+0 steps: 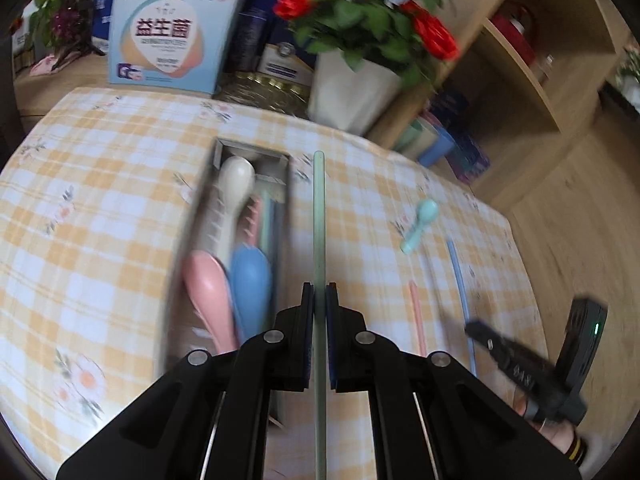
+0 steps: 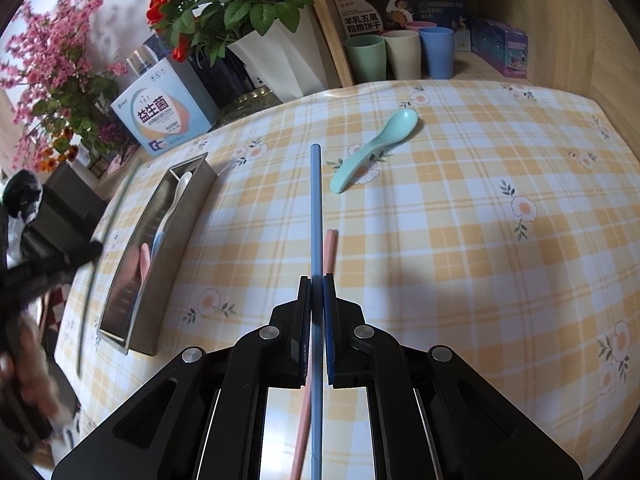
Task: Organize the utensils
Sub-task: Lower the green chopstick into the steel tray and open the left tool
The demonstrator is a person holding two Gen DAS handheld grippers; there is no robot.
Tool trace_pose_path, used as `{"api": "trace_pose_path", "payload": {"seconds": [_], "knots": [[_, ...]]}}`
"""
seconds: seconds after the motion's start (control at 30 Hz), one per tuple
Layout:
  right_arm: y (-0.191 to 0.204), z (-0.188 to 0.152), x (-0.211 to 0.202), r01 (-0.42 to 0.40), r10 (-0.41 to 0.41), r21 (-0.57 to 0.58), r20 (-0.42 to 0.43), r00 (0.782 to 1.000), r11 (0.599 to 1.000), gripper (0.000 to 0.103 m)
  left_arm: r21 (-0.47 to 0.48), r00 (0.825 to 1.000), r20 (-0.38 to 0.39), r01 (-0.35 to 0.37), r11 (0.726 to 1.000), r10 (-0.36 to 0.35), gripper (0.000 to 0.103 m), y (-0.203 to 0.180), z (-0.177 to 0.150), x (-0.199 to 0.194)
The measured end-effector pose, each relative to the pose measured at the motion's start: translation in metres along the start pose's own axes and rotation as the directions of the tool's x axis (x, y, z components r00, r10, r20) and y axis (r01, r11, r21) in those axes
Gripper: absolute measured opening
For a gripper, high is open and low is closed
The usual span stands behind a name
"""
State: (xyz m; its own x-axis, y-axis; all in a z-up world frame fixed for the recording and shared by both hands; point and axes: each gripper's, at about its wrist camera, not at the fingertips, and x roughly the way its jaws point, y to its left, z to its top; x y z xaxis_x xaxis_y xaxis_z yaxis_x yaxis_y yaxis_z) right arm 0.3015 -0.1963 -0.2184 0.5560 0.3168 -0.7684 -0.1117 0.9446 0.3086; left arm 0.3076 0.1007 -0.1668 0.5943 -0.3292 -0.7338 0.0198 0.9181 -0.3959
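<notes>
My left gripper (image 1: 319, 292) is shut on a green chopstick (image 1: 319, 216) and holds it above the checked tablecloth, just right of the metal utensil box (image 1: 285, 184). In the box lie a cream spoon (image 1: 236, 184), a pink spoon (image 1: 206, 292), a blue spoon (image 1: 252, 280) and a pink fork. My right gripper (image 2: 317, 284) is shut on a blue chopstick (image 2: 316, 208). A pink chopstick (image 2: 330, 248) lies on the cloth beneath it. A teal spoon (image 2: 372, 148) lies further back. The left gripper (image 2: 86, 250) shows blurred at the left of the right wrist view.
Behind the table stand a white pot of red roses (image 2: 280, 60), a pale blue carton (image 1: 172, 36) and pink flowers (image 2: 52, 80). A wooden shelf (image 2: 326, 32) at the right holds green, cream and blue cups (image 2: 400, 54). A hand (image 2: 28, 360) shows at the left edge.
</notes>
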Motion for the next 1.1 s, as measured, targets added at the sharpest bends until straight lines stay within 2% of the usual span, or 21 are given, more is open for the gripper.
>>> {"api": "trace_pose_path", "payload": {"seconds": [0.17,0.23,0.57,1.1], "knots": [[-0.009,-0.002,0.004,0.004,-0.004,0.027,-0.010,1.000,1.000,0.006,0.009,1.000,-0.015,-0.019,1.000,0.019,0.006,0.017,0.028,0.013],[-0.013,-0.002,0.004,0.008,-0.008,0.037,-0.007,1.000,0.999,0.006,0.024,0.998,-0.029,-0.059,0.998,0.060,0.006,0.023,0.035,0.023],[-0.025,-0.003,0.009,0.020,-0.019,0.062,-0.018,1.000,0.998,0.006,0.094,0.977,-0.108,-0.175,0.980,0.185,0.006,0.041,0.024,0.061],[-0.020,-0.003,0.008,0.021,-0.020,0.053,-0.023,1.000,0.998,0.006,0.110,0.969,-0.103,-0.214,0.971,0.225,0.006,0.044,0.028,0.073]]}}
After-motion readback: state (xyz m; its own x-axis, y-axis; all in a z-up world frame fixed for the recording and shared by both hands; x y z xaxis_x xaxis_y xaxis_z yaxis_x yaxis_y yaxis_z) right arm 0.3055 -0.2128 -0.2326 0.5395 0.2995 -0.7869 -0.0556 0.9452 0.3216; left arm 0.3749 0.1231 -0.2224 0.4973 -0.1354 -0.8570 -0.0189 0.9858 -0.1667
